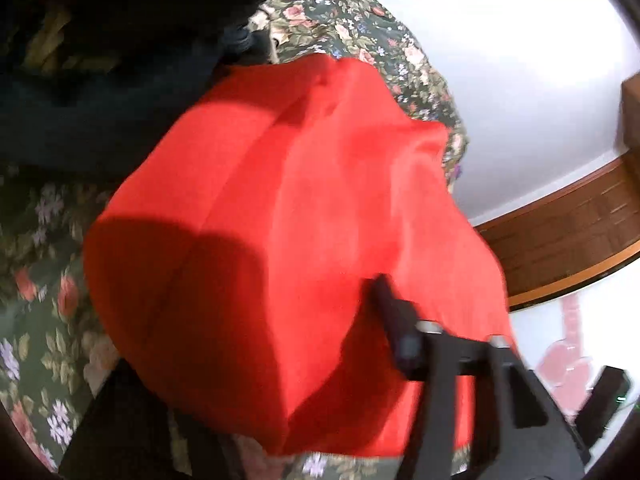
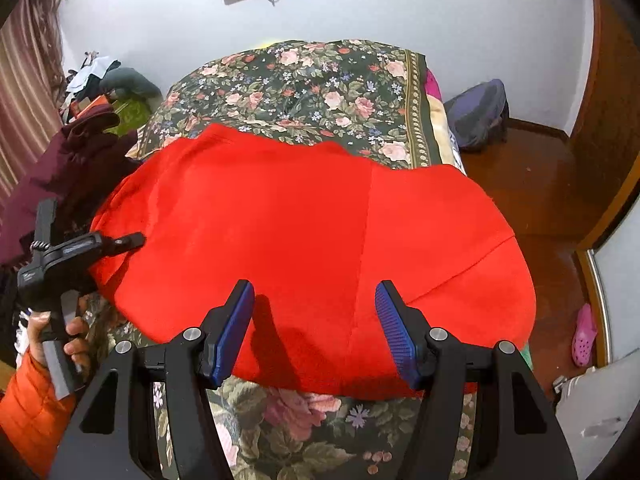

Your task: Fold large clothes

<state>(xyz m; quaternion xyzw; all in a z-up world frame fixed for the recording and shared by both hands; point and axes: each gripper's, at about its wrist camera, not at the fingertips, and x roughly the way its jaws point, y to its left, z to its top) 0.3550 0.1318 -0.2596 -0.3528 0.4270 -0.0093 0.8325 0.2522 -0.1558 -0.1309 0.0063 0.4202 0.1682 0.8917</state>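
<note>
My right gripper (image 2: 315, 322) hangs spread and empty over the near edge of the red garment (image 2: 304, 240) lying flat on the floral bed (image 2: 320, 80), while my left gripper (image 2: 134, 240) pinches its left edge.

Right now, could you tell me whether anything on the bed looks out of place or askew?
The red garment lies spread but uneven on the floral bedspread: its right side droops past the bed's edge and its far edge is wavy. A maroon garment is heaped at the left. Nothing looks spilled or damaged.
</note>
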